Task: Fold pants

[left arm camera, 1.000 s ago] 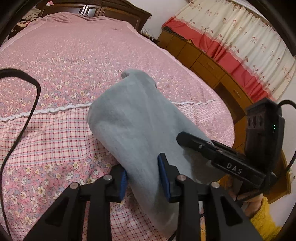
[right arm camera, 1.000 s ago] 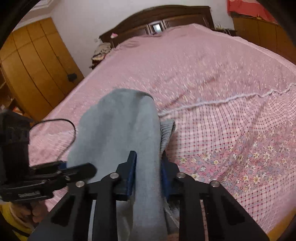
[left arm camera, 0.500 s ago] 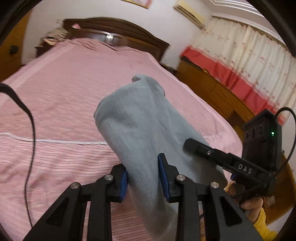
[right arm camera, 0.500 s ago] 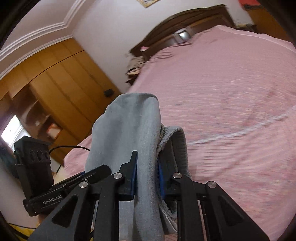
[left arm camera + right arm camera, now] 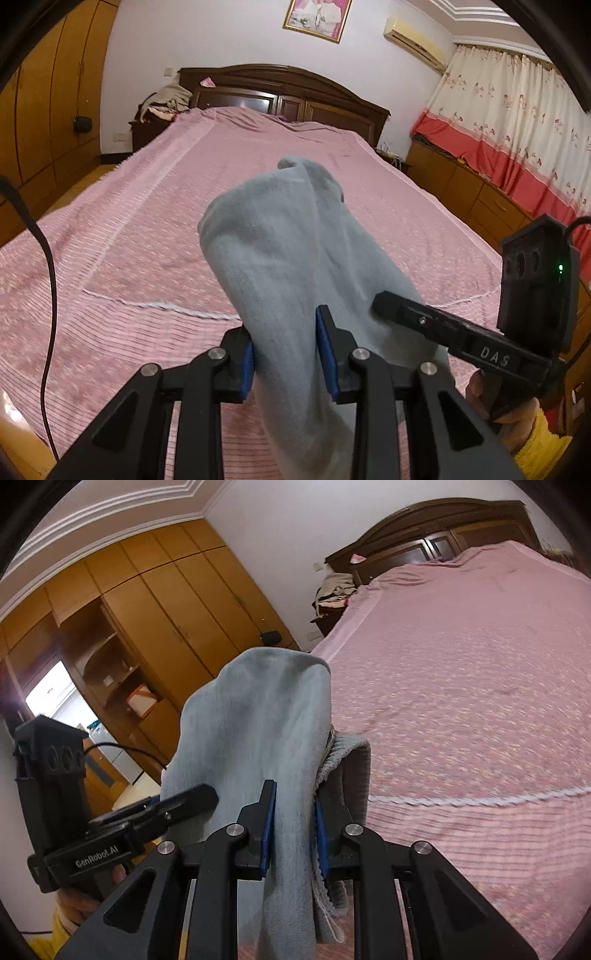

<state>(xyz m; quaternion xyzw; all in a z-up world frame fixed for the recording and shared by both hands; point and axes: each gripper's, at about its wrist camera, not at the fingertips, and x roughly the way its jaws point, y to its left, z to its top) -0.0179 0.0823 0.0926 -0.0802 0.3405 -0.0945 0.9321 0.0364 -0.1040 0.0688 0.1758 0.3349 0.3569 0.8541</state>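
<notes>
- Both claws have gone up since the earlier pictures: back then the flowery near end of the pink bed cover [image 5: 147,229] filled the view, and now the far headboard [image 5: 280,92], the wall and the framed picture [image 5: 317,16] show too.
- Left claw [image 5: 286,354] is clamped on the gray pants [image 5: 295,258]. Its blue pads [image 5: 327,354] press on the cloth from both sides.
- Above the pads, the pants bunch up in a tall soft hump. Below them, the cloth hangs down past the claw.
- Right claw [image 5: 293,830] is clamped on the same pants [image 5: 266,720] too, with the cloth squeezed between its blue pads [image 5: 269,823].
- In the right view, a ribbed band [image 5: 343,749] of the pants folds over on the right side of the hump.
- Pants are held up in the air over the near end of the bed, with the two claws close side by side.
- From the left view, the right claw pokes in from the right, and its tip touches the cloth. A hand [image 5: 506,417] with a yellow sleeve [image 5: 535,443] holds it.
- From the right view, the left claw pokes in from the left in the same way, held by a hand [image 5: 85,897].
- A brown wardrobe [image 5: 155,609] stands on the left of the room, and red and cream curtains [image 5: 517,122] hang on the right.
- A black cord [image 5: 48,277] loops down at the left edge of the left view.
</notes>
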